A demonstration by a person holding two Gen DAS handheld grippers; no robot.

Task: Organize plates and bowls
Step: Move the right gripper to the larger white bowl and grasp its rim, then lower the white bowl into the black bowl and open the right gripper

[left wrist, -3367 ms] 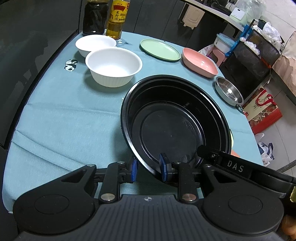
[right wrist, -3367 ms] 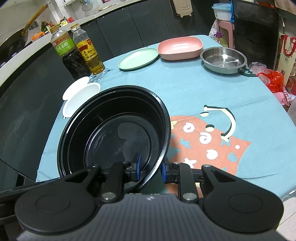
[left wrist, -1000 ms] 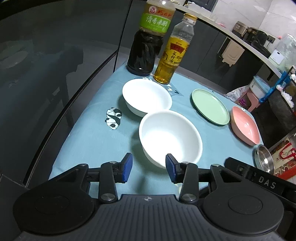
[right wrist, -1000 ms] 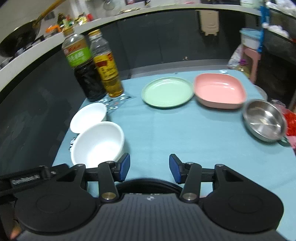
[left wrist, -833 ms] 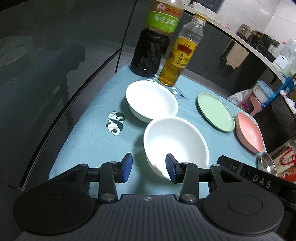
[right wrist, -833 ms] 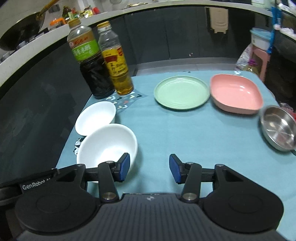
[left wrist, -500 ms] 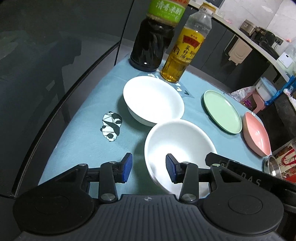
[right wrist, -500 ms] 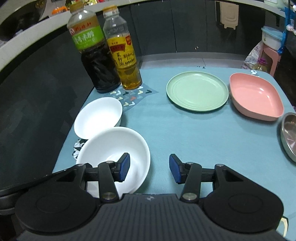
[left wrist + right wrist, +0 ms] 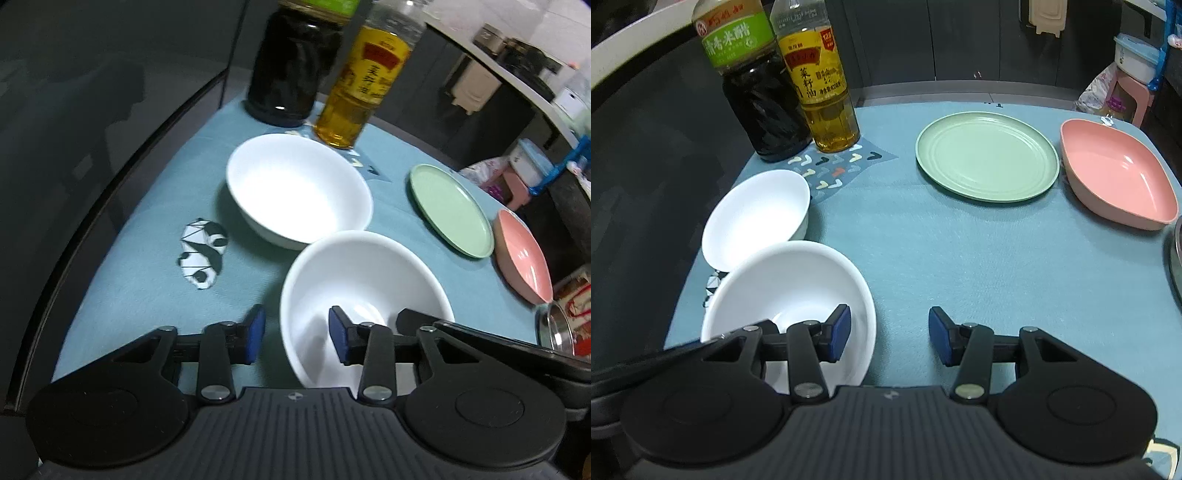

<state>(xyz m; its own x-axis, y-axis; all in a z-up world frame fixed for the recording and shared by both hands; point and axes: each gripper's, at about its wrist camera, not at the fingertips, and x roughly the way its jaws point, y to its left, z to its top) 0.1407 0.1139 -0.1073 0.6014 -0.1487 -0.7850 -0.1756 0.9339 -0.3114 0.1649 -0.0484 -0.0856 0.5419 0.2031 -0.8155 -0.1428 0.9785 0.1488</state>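
Bowls first: the nearer white bowl [image 9: 364, 295] sits at the near left part of the blue tablecloth [image 9: 960, 266], its far rim just beside, perhaps touching, the second white bowl [image 9: 299, 188] behind it. Both tongs straddle its rim from opposite sides. The left gripper [image 9: 297, 334] has one blue pad outside the bowl's left wall and the other inside. Its jaws are narrowing, yet a gap shows on each side of the wall, so they are not pressing. The right gripper [image 9: 890, 334] has its left pad inside the bowl and its right pad over bare cloth, the right rim between them; these jaws are closing too, though they stand wider. Blur near the rim makes contact hard to judge, but I would say neither has a grip yet.

Farther out, the green plate [image 9: 986, 157] and the pink dish [image 9: 1115, 173] lie side by side at the far right, and a steel pan [image 9: 557, 330] just shows at the table's right edge. A dark vinegar bottle [image 9: 757, 81] and an oil bottle [image 9: 822, 81] stand at the far left.

Nothing here is nested or stacked. The sorting looks barely begun, with this bowl the piece in hand and the rest to follow.
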